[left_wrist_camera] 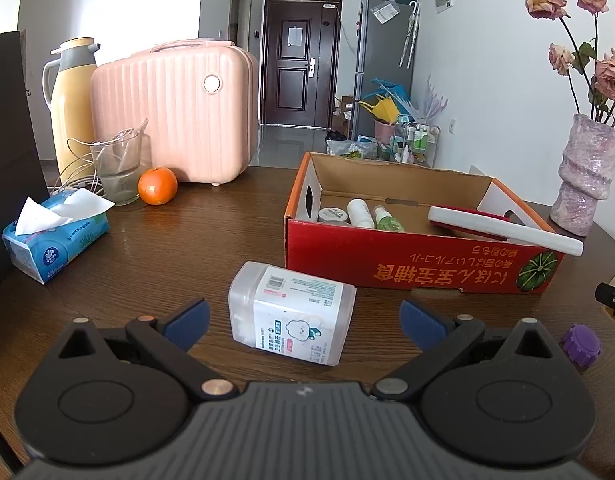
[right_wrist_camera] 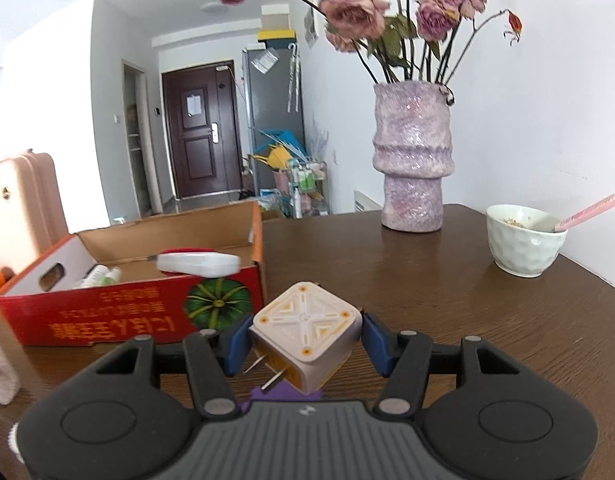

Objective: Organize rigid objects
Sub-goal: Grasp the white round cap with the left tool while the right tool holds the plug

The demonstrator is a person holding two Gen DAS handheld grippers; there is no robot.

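the right gripper [right_wrist_camera: 303, 344] pinches a cube-shaped plug adapter [right_wrist_camera: 305, 330] between its blue pads [right_wrist_camera: 236, 346], low in the centre of the right wrist frame; the cube is tilted, its two metal prongs pointing down toward the camera, and it sits above the dark wooden table [right_wrist_camera: 447, 300]. a bit of purple shows just under it. to the left of the cube stands the red cardboard box [right_wrist_camera: 107, 316], open on top, with a white brush [right_wrist_camera: 197, 264] resting on its near rim and small bottles inside. at the upper right a lilac vase [right_wrist_camera: 412, 160] holds dried roses, and a white bowl [right_wrist_camera: 523, 240] with a pink spoon sits at the right edge.

the left gripper [left_wrist_camera: 303, 320] has its fingers spread wide, pinching nothing; a clear plastic container [left_wrist_camera: 291, 314] with a white label lies on its side on the table between them, touching neither pad. a purple cap [left_wrist_camera: 581, 345] lies at the lower right. farther off at the left are a tissue pack [left_wrist_camera: 53, 234], an orange [left_wrist_camera: 157, 186], a glass jug [left_wrist_camera: 117, 170], a yellow thermos [left_wrist_camera: 73, 100] and a pink case [left_wrist_camera: 175, 112].
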